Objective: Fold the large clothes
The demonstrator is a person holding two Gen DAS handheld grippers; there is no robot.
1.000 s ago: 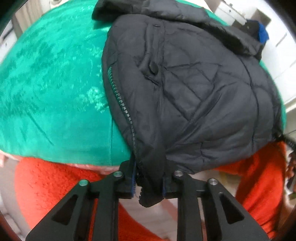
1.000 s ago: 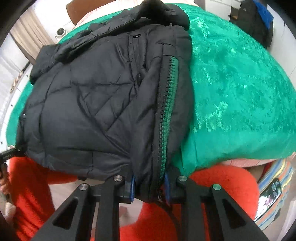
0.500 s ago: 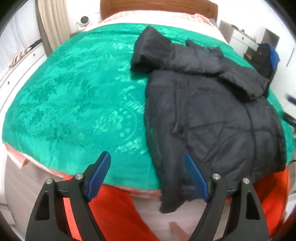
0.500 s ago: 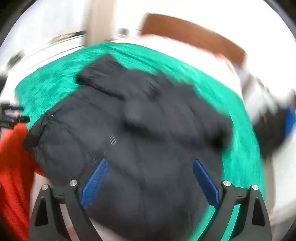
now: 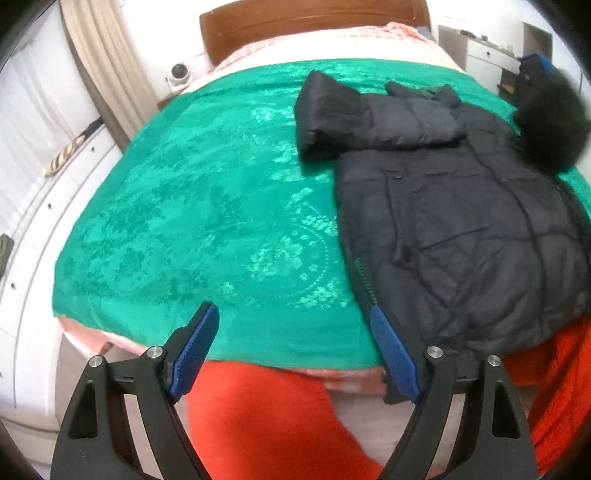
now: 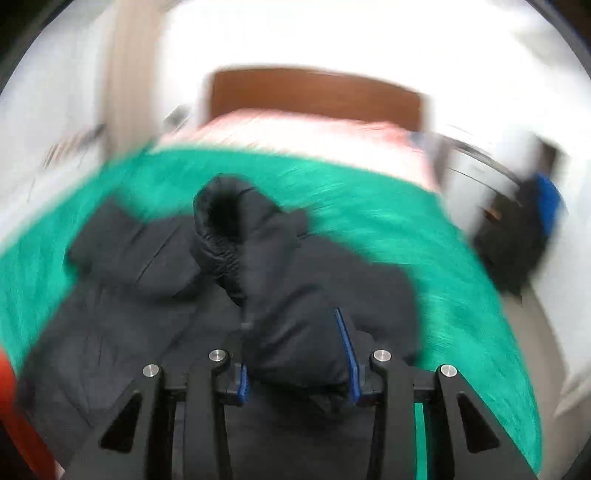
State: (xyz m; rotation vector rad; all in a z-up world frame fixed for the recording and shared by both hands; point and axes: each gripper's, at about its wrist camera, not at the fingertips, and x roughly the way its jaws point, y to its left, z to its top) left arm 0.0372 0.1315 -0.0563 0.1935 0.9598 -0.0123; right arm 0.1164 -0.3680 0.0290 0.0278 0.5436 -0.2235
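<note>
jacket [image 5: 461, 221] laid on green bed cover [image 5: 203, 206], right half | left tool [image 5: 295, 350] spread wide, nothing between | right tool [image 6: 297, 354] just narrowed, clamped on jacket sleeve [image 6: 291, 325]

My view: bed with wooden headboard [image 5: 314, 18], green patterned bedspread [image 5: 184, 221]; dark quilted jacket [image 5: 461, 229] lies on right half.

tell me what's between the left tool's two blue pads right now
Nothing is held: between the left tool pads shows only the green bedspread below. The dark jacket lies just beside the right-hand pad. Left wrist view.
</note>
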